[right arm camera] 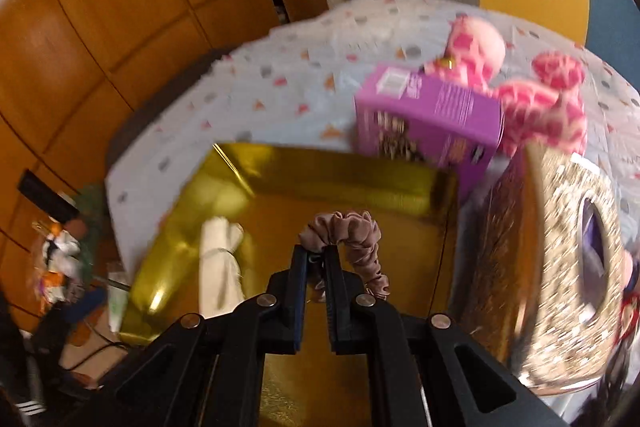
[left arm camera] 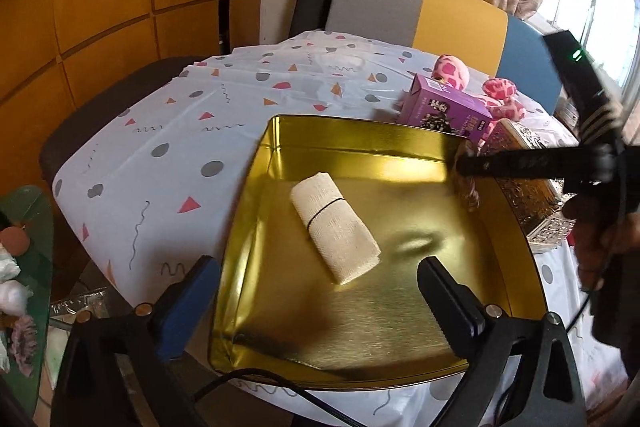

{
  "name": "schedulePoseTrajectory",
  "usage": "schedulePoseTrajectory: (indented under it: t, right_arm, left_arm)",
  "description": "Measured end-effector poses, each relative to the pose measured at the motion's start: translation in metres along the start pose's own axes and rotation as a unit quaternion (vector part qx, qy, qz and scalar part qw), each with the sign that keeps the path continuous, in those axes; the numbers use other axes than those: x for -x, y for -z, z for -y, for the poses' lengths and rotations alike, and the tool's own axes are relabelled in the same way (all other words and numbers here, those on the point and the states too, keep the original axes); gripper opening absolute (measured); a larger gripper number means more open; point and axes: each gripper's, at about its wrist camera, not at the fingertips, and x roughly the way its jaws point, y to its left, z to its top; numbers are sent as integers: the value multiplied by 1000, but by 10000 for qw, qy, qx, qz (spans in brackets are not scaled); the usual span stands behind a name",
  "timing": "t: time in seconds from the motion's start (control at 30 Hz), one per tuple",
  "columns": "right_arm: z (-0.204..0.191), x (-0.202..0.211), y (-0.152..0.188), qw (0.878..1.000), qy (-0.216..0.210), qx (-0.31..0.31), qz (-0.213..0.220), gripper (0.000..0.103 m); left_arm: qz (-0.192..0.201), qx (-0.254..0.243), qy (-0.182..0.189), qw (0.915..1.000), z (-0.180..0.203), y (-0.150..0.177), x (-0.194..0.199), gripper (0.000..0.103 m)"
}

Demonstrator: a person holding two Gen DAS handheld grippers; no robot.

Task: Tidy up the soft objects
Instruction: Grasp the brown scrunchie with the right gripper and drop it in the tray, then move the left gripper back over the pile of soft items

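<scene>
While a mauve scrunchie (right arm camera: pixel 352 227) is pinched in the clenched jaws of the right gripper (right arm camera: pixel 316 259) above the gold tin (left arm camera: pixel 256 239), where a rolled cloth (left arm camera: pixel 334 229) lies, release is called for next. The left gripper (left arm camera: pixel 316 281) is held spread wide, empty.

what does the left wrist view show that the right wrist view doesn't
Only the left wrist view: the open left gripper, plus the right gripper seen from the side, reaching in over the tin's far corner. Only the right wrist view: the mauve scrunchie pinched in that gripper. Both: the gold tin holding a rolled cream cloth, the purple box and the pink plush toy.
</scene>
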Motion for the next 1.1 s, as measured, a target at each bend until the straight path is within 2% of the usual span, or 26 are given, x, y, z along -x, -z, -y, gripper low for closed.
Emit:
schedulePoseTrajectory:
  t: [0.03, 0.1, 0.2, 0.47, 0.8, 1.1]
  right_arm:
    - [0, -6, 3, 9999, 121, -3, -51, 11]
    - [2, -15, 6, 9992, 387, -7, -90, 35]
    - [6, -16, 13, 9990, 411, -75, -128, 41]
    - [11, 7, 27, 9987, 483, -15, 175, 50]
    - [10, 35, 43, 9963, 609, 92, 594, 51]
    - [39, 79, 54, 9900, 823, -244, 1123, 52]
  left_arm:
    - [6, -1, -25, 10000, 0, 0, 1, 103]
    - [14, -23, -135, 9999, 0, -1, 2, 103]
    - [42, -58, -289, 9996, 0, -1, 3, 103]
    - [104, -215, -445, 9987, 7, 0, 5, 103]
    - [16, -390, -386, 9985, 20, 4, 3, 103]
    - [38, -682, -278, 9973, 40, 6, 5, 103]
